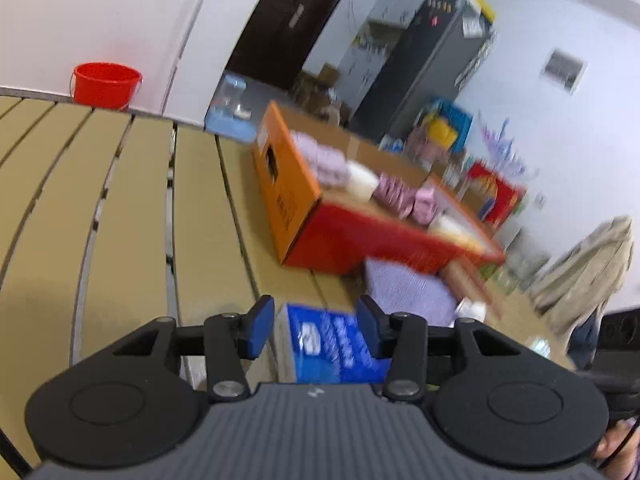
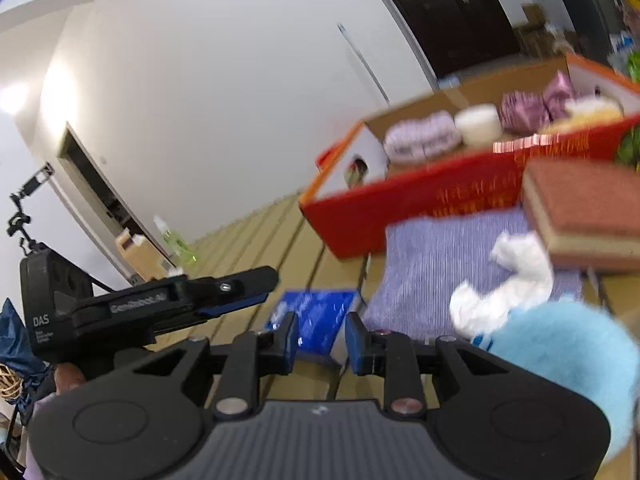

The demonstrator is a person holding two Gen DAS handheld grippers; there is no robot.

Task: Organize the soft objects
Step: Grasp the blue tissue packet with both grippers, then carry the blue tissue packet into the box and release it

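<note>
Lying on the tan slatted surface (image 1: 132,200), the blue plastic-wrapped soft pack (image 1: 334,350) sits between both claws: the left claw (image 1: 316,330) clenched on its sides, the right claw (image 2: 322,342) straddling one end (contact unclear), near the red cardboard box (image 1: 360,236).

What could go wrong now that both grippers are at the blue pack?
1. Both the left gripper and the right gripper straddle the same blue pack, so they may pull against each other or collide.
2. The pack looks soft and may sag or slip.
3. The open box is close ahead and could be bumped.
</note>
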